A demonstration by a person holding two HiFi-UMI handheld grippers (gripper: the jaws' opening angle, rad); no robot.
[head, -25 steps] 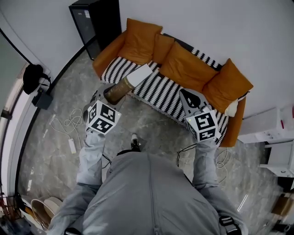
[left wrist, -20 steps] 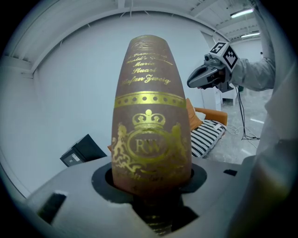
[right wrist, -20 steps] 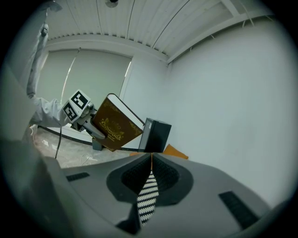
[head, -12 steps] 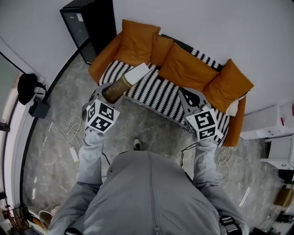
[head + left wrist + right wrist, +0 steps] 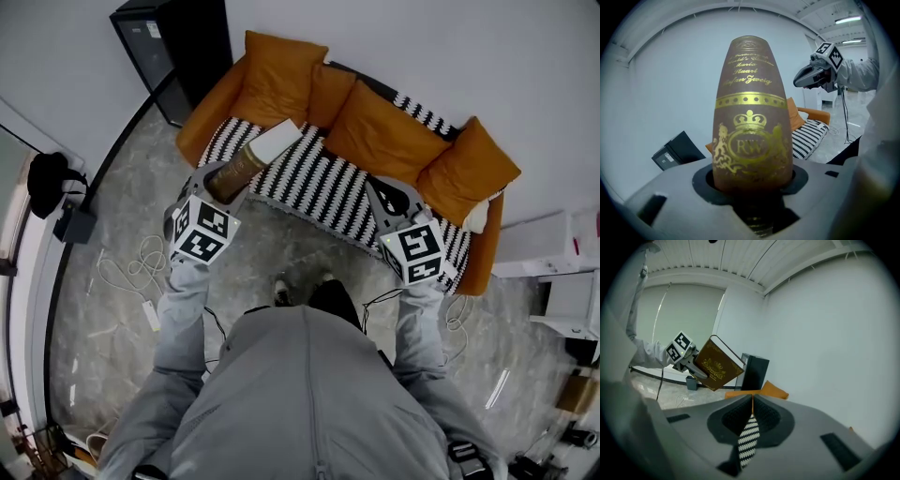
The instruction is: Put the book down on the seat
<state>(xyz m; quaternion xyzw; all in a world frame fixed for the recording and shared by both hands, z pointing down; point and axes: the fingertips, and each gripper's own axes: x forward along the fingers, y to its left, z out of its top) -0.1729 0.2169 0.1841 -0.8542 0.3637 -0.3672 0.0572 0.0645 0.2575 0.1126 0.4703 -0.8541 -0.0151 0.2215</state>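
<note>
Head view – room: grey stone floor (image 5: 103,234), white wall (image 5: 422,47), black cabinet (image 5: 178,47) in the corner.
Head view – sofa: striped seat (image 5: 323,192), orange cushions (image 5: 380,131); book (image 5: 248,164) held tilted over its left end.
Left gripper view: left gripper (image 5: 752,185) pinches the brown book at its spine.
Right gripper view: right gripper (image 5: 751,401) pressed together, nothing between.

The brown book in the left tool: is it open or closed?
Closed. The book has its covers together over the white pages, and the left tool clamps one end.
</note>
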